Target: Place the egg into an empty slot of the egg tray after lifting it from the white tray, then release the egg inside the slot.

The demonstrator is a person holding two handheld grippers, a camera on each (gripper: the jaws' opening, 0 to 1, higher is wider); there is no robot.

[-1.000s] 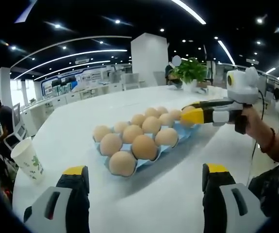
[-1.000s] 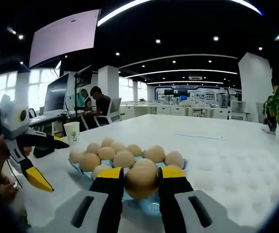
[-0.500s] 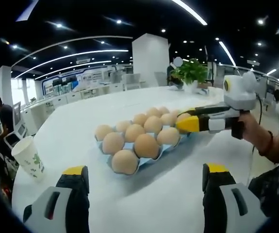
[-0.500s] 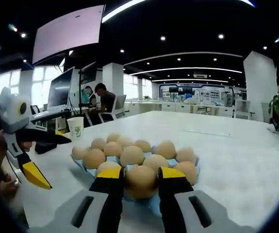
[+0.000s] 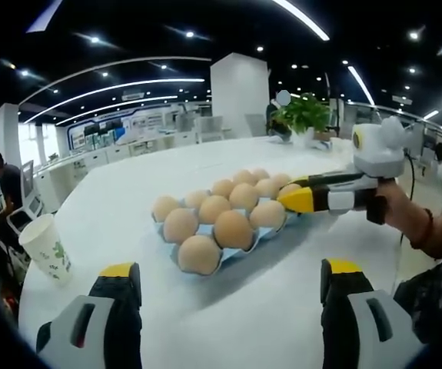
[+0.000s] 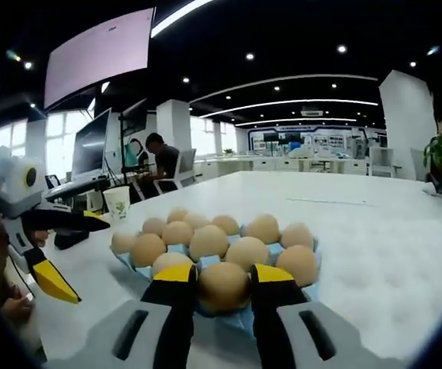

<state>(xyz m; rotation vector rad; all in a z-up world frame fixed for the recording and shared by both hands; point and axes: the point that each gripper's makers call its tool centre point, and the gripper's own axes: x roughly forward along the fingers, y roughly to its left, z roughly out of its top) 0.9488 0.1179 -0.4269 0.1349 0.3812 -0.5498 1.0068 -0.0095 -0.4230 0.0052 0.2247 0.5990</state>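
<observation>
We see an open office and a long white table (image 5: 282,307). At far left stands a paper cup (image 5: 45,250). Mid-table, a blue egg tray (image 5: 240,250) holds brown eggs. The left gripper (image 5: 228,292) hovers near it, jaws spread wide. On the right, the right gripper (image 6: 222,283) clamps an egg (image 6: 222,286) at the tray's edge, seemingly over a slot.
</observation>
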